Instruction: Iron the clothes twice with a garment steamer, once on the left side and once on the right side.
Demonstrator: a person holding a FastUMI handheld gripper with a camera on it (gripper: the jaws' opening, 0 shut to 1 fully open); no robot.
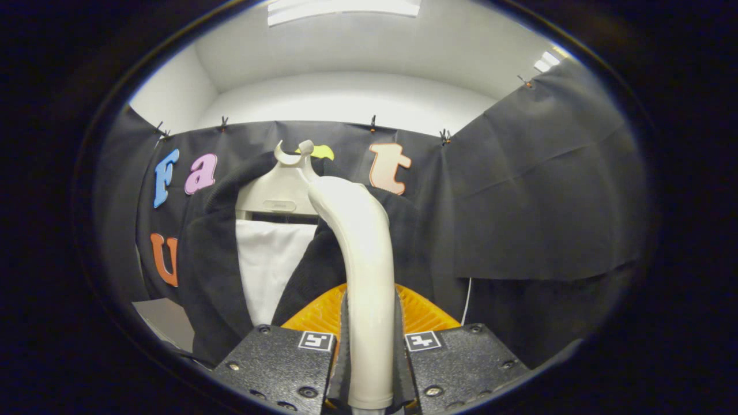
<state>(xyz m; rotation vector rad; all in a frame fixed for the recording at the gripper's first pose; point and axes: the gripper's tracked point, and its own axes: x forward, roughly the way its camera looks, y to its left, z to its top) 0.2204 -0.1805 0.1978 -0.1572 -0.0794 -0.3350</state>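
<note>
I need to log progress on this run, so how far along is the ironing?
Done: the garment steamer is picked up, its handle clamped between the gripper fingers. In hand: its head is raised near the collar of the dark jacket, which hangs on a pale hanger over a white shirt. Left: one picture cannot show whether either the left or right pass has been made.

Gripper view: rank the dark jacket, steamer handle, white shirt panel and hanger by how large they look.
1. Dark jacket
2. Steamer handle, clamped between the gripper fingers; its nearness inflates it
3. White shirt panel
4. Hanger, close to the panel; unsure
</note>
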